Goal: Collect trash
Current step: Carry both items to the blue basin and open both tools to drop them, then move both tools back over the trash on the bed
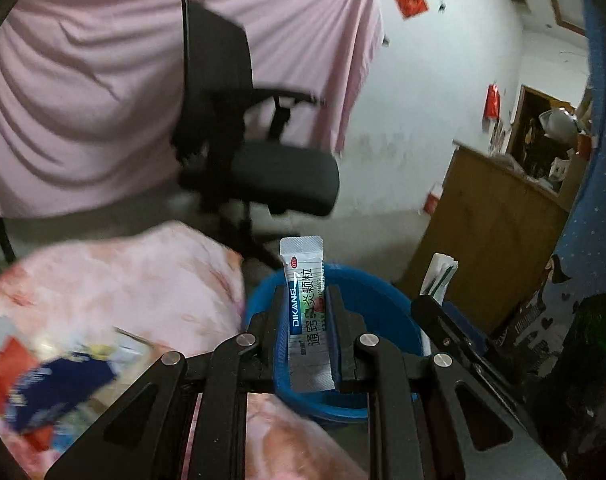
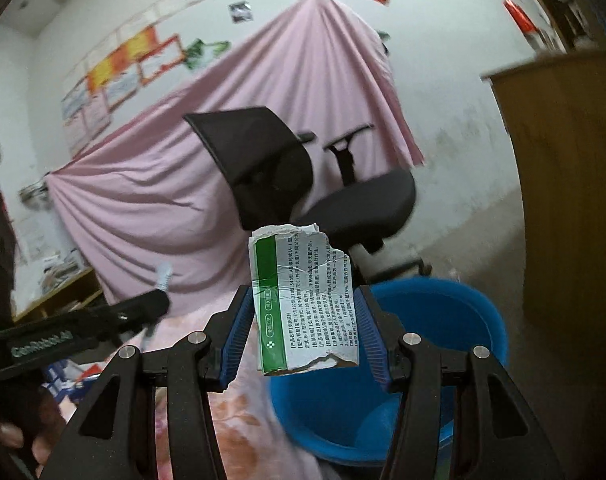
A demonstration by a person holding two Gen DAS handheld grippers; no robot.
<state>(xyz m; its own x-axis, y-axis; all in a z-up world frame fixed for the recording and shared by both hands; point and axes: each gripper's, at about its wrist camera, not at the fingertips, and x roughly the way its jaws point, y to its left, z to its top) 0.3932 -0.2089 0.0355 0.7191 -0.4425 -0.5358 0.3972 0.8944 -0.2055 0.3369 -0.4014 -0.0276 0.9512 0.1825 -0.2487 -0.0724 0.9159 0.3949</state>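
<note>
My left gripper (image 1: 306, 300) is shut on a white medicine sachet (image 1: 305, 304) with blue and green print, held upright over the blue bin (image 1: 383, 304). My right gripper (image 2: 303, 304) holds a torn white and green piece of medicine box (image 2: 303, 300) between its blue pads, beside and above the blue bin (image 2: 443, 332). The right gripper also shows in the left wrist view (image 1: 443, 308), with the torn piece sticking up. The left gripper shows at the left of the right wrist view (image 2: 159, 300).
A pile of mixed trash (image 1: 51, 380) lies on the pink floral cloth (image 1: 143, 288) at the left. A black office chair (image 1: 255, 152) stands behind the bin, before a pink hanging sheet (image 1: 83, 100). A wooden cabinet (image 1: 491, 240) stands at the right.
</note>
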